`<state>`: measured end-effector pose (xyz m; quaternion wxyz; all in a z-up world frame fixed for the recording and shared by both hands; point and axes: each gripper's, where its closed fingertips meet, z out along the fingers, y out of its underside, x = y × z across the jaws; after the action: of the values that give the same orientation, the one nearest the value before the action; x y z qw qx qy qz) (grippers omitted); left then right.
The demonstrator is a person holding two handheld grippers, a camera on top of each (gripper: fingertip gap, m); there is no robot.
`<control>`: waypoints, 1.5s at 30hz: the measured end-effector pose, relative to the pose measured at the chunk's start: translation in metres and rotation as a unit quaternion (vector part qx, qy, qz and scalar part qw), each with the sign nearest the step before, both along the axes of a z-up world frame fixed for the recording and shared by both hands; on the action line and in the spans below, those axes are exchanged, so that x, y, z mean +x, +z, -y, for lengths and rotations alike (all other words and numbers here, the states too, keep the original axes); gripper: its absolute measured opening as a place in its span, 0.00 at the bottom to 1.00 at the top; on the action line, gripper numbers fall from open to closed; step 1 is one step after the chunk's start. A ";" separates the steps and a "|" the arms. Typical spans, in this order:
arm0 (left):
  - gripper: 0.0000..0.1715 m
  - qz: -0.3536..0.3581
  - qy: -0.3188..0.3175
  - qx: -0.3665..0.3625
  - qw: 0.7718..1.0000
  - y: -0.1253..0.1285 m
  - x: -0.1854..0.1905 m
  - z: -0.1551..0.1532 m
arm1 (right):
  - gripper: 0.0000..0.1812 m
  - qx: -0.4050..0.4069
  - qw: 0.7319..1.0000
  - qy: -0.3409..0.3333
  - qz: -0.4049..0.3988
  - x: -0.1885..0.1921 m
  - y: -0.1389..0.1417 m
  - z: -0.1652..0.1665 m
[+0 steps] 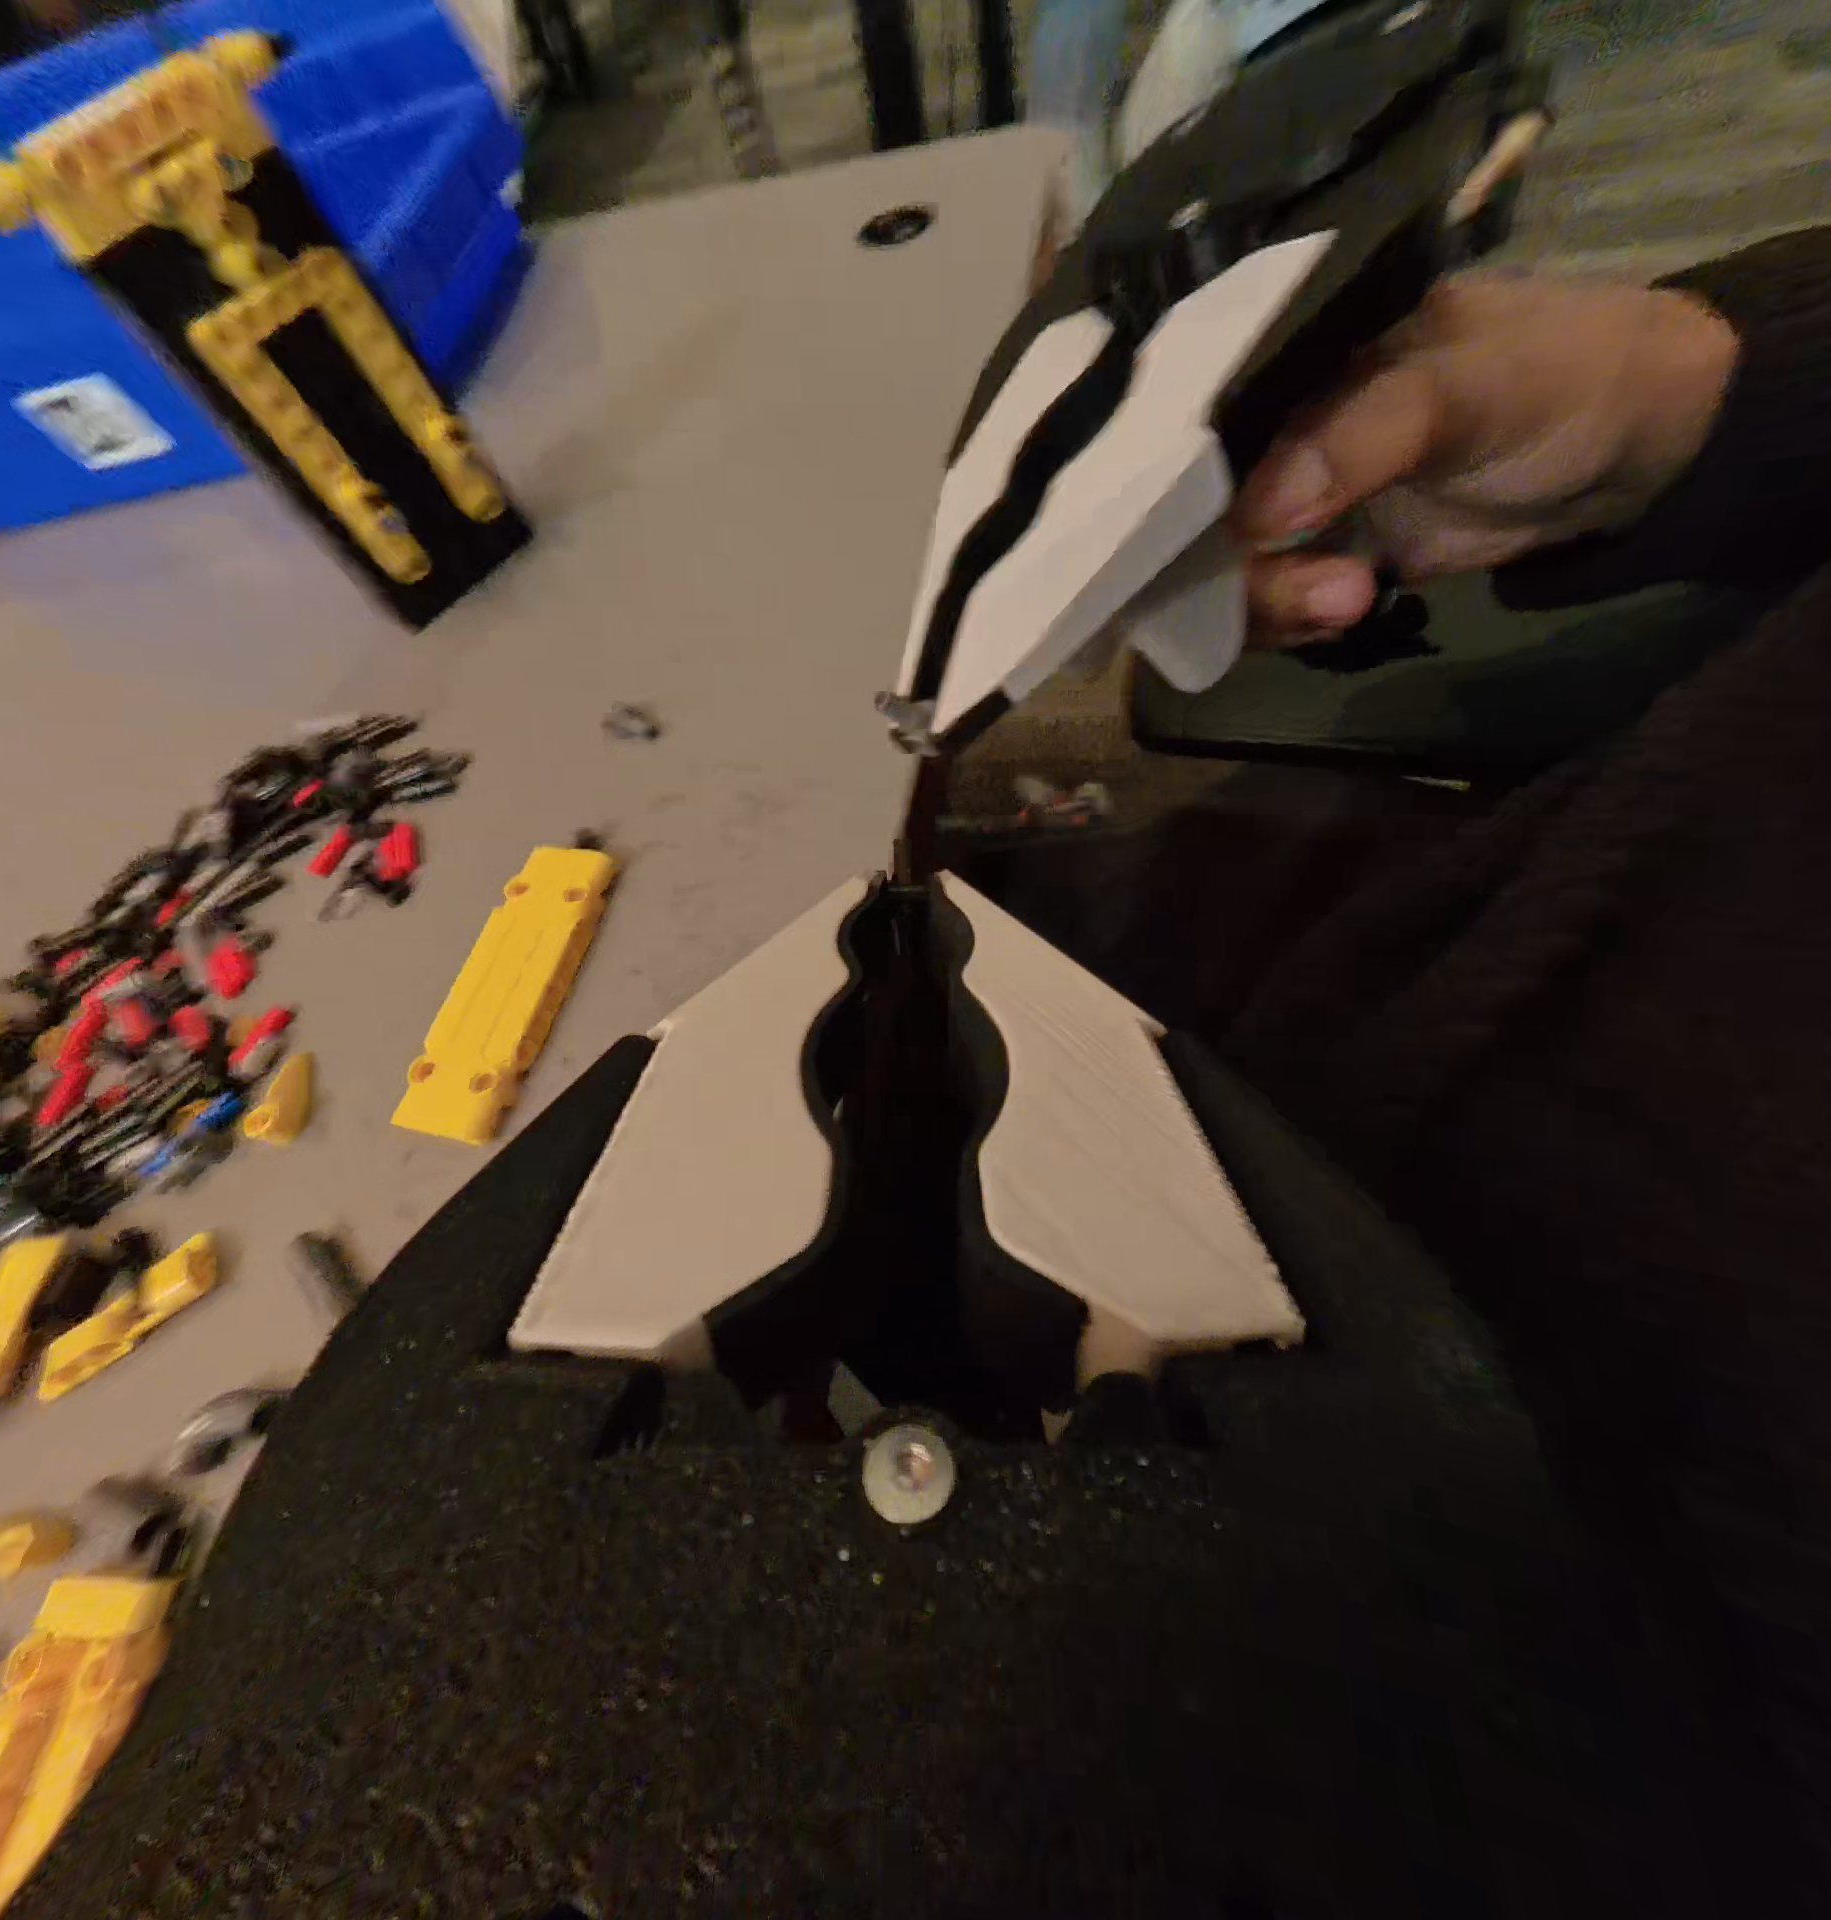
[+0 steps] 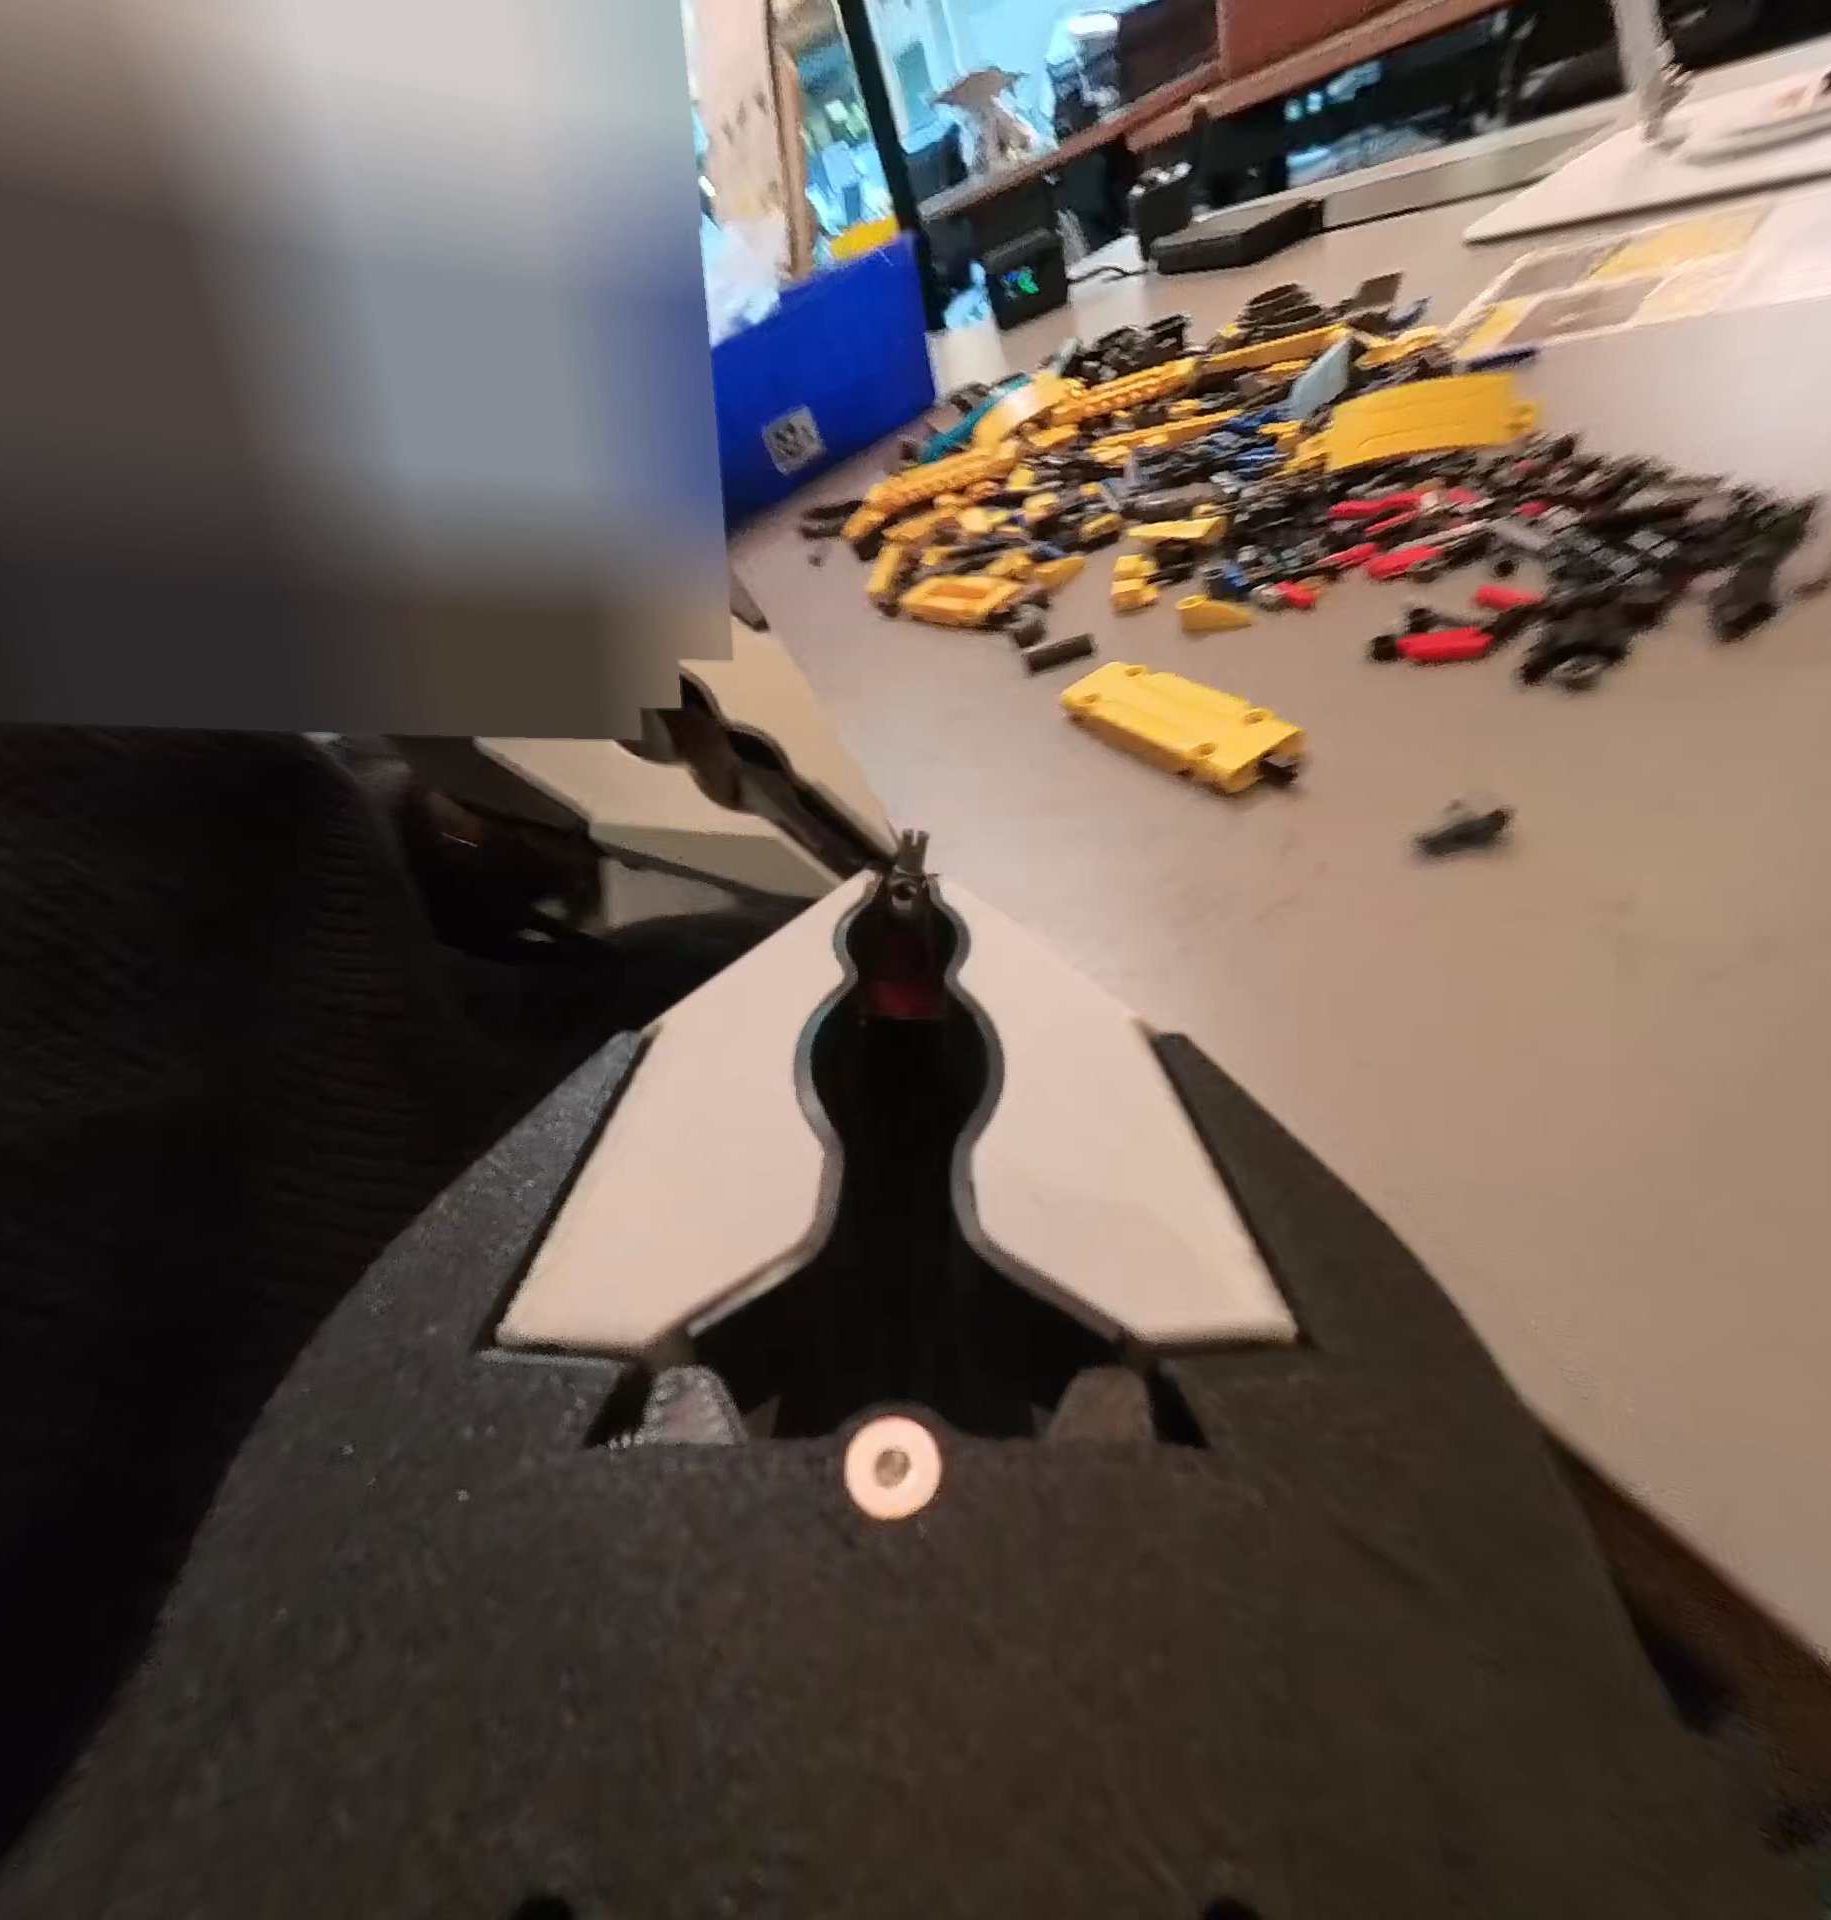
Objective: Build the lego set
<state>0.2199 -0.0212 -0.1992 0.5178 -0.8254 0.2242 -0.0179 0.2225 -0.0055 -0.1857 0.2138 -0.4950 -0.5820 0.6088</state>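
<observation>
My left gripper is shut on a thin dark rod that sticks out past its white fingertips, over the table's near edge. My right gripper comes down from the upper right in a person's hand and is shut on a small grey piece just above the rod's end. In the right wrist view my right gripper pinches that grey piece, with something red behind it between the fingers. The left gripper's fingers show just beyond.
On the grey table lie a yellow panel, a pile of black, red and yellow pieces, a yellow-and-black build and a blue bin. A dark sleeve fills the right. The grippers are tip to tip, or close to it.
</observation>
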 end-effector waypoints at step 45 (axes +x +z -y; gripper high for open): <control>0.02 0.298 -0.042 -0.078 0.950 -0.019 0.070 0.090 | 0.03 -0.162 0.948 0.218 0.166 0.059 -0.031 0.104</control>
<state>0.2899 -0.1107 -0.2177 0.4935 -0.8102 0.0920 -0.3027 0.2820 -0.1099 -0.2163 -0.1062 -0.4778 -0.5967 0.6359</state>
